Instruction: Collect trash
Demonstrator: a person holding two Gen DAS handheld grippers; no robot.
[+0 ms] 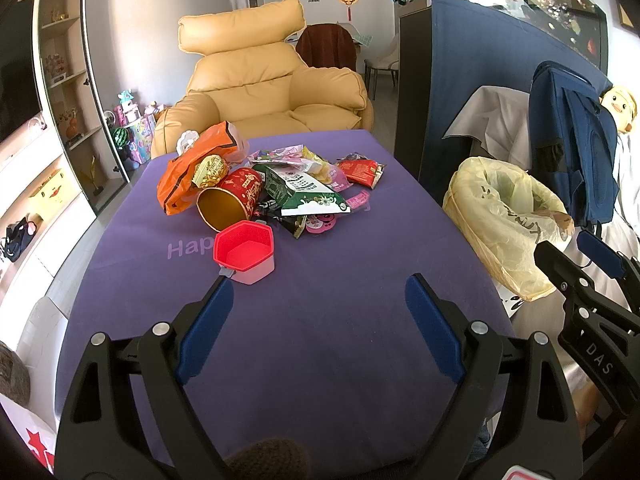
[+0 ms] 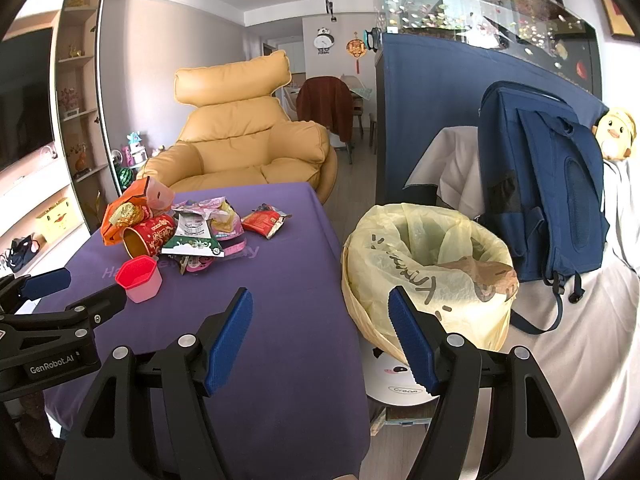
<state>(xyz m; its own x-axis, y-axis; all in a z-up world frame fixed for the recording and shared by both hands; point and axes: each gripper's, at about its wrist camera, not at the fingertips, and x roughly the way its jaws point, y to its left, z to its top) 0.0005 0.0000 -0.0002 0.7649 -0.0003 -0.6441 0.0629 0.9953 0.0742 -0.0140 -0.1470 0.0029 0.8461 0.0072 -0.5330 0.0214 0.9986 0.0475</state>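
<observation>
A table under a purple cloth (image 1: 320,320), pale lettering printed across it. Toward the far left of the cloth, a heap of trash: an orange plastic bag (image 1: 188,172), a red paper cup (image 1: 230,200) tipped on its side with the gold mouth facing the camera, a green-and-white carton (image 1: 304,194) lying flat, a red foil packet (image 1: 360,170) at the right edge of the heap, pink wrappers (image 1: 320,222) spilling nearer. Just in front of the heap, apart from it, a red hexagonal cup (image 1: 244,250) standing upright.

Left gripper (image 1: 318,292) above the near part of the cloth, blue pads spread wide, nothing between them, the left pad's tip just beside the hexagonal cup. Right gripper (image 2: 322,308) likewise spread and empty, over the table's right edge, one pad in front of the bin.

Right of the table, a bin lined with a yellow bag (image 2: 428,264), mouth open. Behind it, a navy backpack (image 2: 544,184) upright on white-draped seating, a yellow plush duck (image 2: 614,134) beside. Beyond the table, a tan leather armchair (image 2: 244,128). Along the left wall, lit display shelves (image 1: 60,80). At upper right, a fish tank (image 2: 480,12) on a dark cabinet. On the far wall, a panda clock (image 2: 324,40).
</observation>
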